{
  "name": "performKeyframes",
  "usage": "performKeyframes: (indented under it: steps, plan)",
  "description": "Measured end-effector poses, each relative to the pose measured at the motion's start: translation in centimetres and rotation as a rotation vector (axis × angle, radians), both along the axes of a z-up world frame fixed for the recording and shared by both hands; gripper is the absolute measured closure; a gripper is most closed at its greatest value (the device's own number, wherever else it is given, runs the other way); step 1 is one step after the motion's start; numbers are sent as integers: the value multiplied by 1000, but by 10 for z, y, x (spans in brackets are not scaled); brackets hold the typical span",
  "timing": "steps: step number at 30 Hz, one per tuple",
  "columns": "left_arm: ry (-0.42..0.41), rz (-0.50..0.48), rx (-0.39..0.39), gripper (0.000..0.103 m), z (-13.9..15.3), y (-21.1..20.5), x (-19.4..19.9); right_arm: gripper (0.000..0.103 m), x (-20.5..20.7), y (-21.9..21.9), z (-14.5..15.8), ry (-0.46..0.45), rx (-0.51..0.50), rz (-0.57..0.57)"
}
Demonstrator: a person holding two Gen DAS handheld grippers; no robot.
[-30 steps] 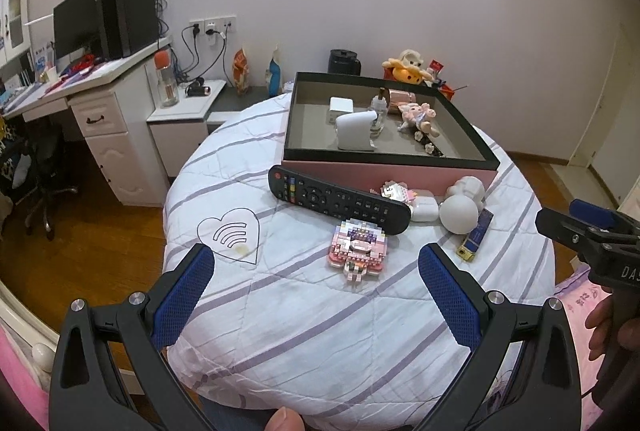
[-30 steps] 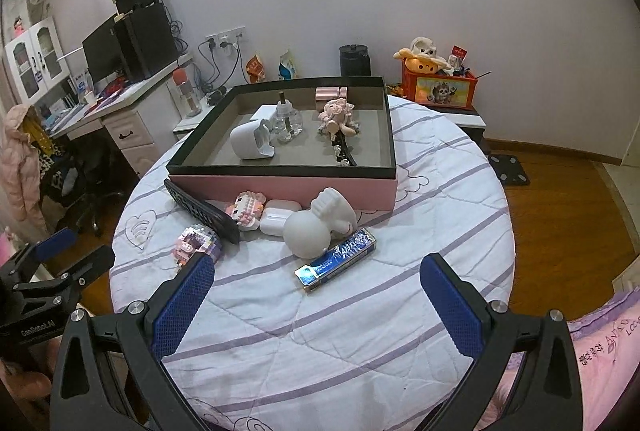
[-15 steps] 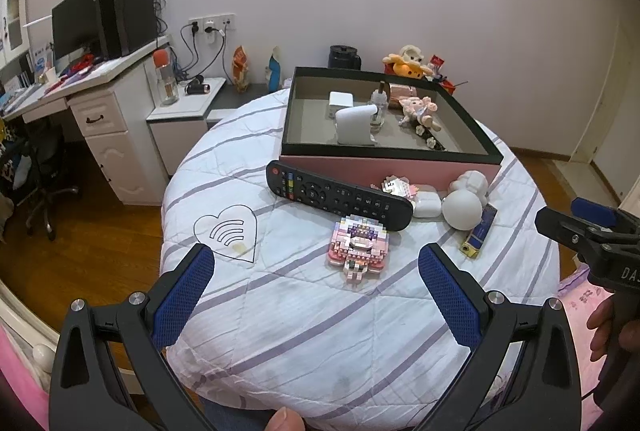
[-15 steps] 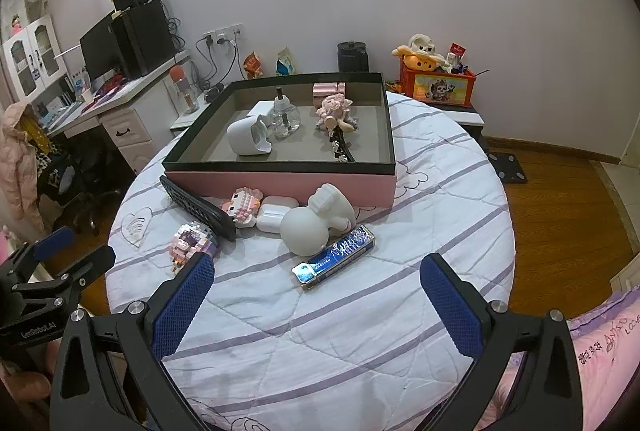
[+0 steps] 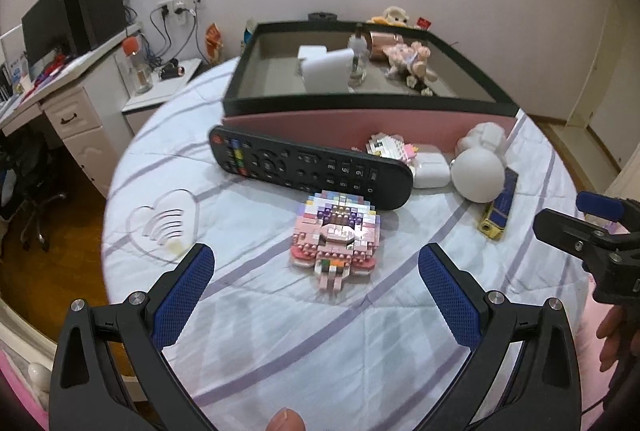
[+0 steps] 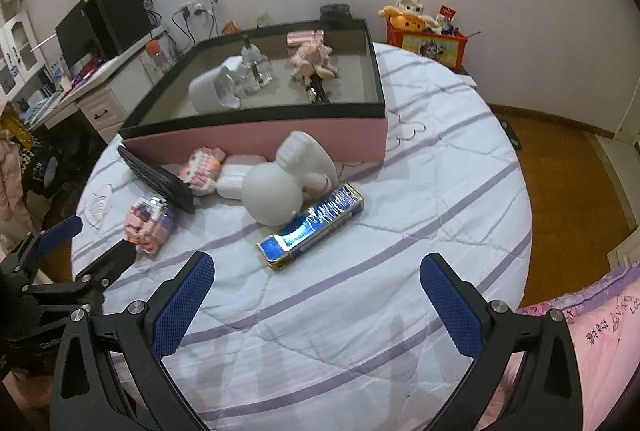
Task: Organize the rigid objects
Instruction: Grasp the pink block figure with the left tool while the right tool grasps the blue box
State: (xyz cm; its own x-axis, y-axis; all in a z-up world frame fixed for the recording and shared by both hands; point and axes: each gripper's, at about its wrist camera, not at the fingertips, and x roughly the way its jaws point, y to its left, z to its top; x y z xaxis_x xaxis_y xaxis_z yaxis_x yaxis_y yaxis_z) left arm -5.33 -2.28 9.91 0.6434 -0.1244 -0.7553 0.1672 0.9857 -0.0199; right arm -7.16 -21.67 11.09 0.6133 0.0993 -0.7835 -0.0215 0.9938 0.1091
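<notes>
Both the left gripper (image 5: 316,271) and right gripper (image 6: 316,271) gape wide and empty, their mesh-textured pads over the quilt, the knobbly brick toy (image 5: 335,235) lying just before the glossy black remote (image 5: 310,166).

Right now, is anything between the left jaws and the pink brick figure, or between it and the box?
Nothing lies between the open left gripper and the pink brick figure; only bare quilt. Behind it, the black remote lies crosswise in front of the pink box, so lift the figure over it.
</notes>
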Motion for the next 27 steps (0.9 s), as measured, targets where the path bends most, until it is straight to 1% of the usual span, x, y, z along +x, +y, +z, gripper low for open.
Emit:
performKeyframes:
  steps: [6, 10, 12, 15, 18, 19, 20, 23, 25, 26, 27]
  plan:
    - [24, 9, 6, 0, -17, -3, 21, 0, 7, -4, -9, 25, 1, -17]
    - [39, 8, -6, 0, -25, -3, 32, 0, 12, -6, -12, 36, -2, -26]
    - [61, 0, -18, 3, -28, -3, 35, 0, 14, -6, -13, 41, -4, -29]
    - [62, -12, -10, 15, -29, -5, 36, 0, 19, -5, -16, 47, -5, -31]
    - [55, -12, -1, 32, -27, -3, 35, 0, 24, 0, -22, 57, -7, -28]
    - [52, -9, -1, 43, -26, -2, 35, 0, 26, 2, -24, 60, -6, -24]
    - [53, -7, -5, 50, -25, 1, 35, 0, 28, 6, -25, 60, -5, -19]
    - [61, -1, -44, 50, -24, 9, 36, 0, 34, 15, -30, 58, -11, -13]
    - [60, 3, -46, 50, -23, 11, 34, 1, 38, 22, -37, 58, -54, -19]
    - [59, 4, -47, 50, -23, 11, 32, 4, 39, 24, -40, 63, -69, -19]
    - [59, 4, -48, 50, -23, 12, 31, 9, 38, 26, -43, 65, -89, -23]
